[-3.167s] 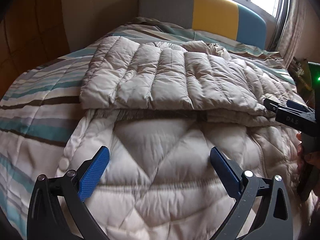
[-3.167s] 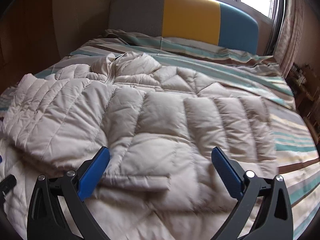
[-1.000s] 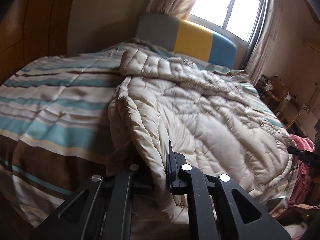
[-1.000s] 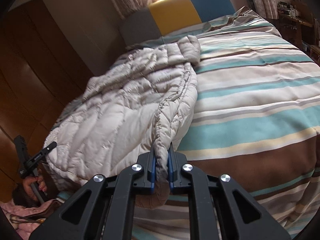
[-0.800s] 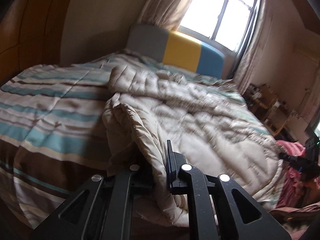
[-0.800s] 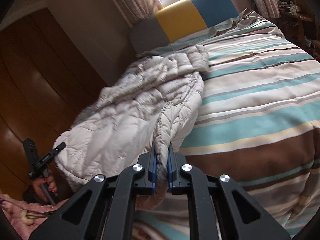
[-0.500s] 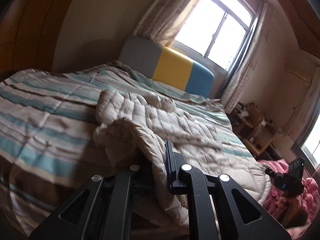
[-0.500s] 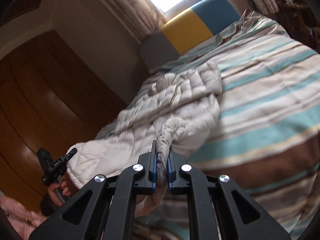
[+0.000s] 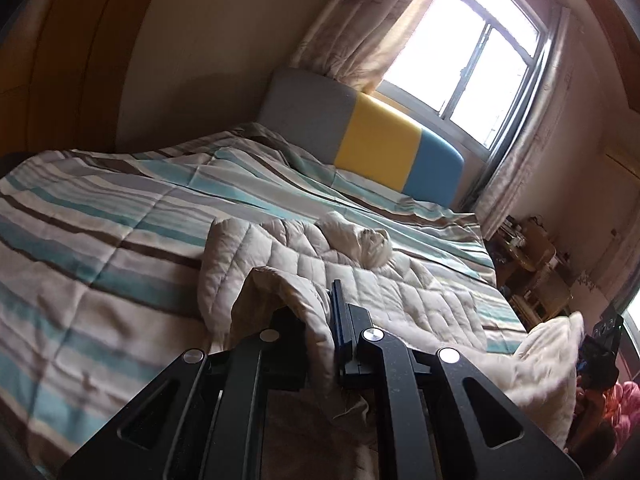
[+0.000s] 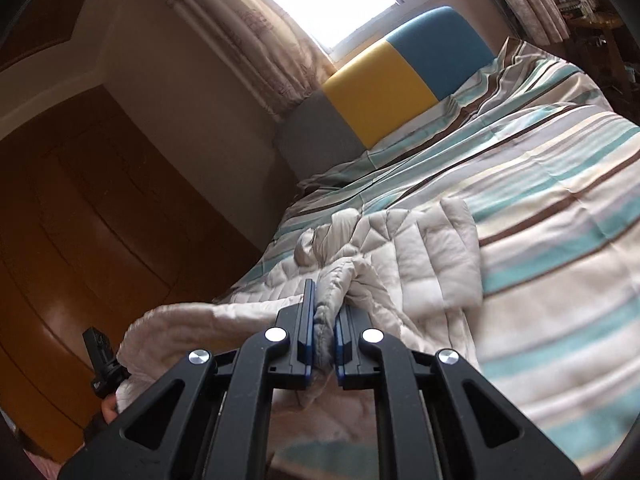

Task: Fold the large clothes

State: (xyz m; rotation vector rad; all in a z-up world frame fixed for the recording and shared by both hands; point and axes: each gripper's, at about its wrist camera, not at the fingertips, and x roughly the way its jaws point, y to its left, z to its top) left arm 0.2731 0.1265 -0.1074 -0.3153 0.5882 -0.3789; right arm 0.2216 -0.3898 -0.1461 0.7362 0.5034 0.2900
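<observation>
Tongs, left (image 9: 320, 344) and right (image 10: 322, 336), each pinch my beige puffer jacket (image 10: 420, 264) hem, lifted above the striped bed (image 10: 560, 240) so I can fold it toward the headboard (image 10: 392, 80).

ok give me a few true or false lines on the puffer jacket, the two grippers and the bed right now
1. The left hand-held gripper is shut on an edge of the beige puffer jacket. True.
2. The right hand-held gripper is open and holds nothing. False: it is clamped on a bunched edge of the jacket.
3. The jacket lies flat on the striped quilt. False: the near edge is raised in both grippers, and only the far part rests on the quilt.
4. The headboard has grey, yellow and blue panels. True.
5. The window is fully covered by curtains. False: bright glass shows between them.
</observation>
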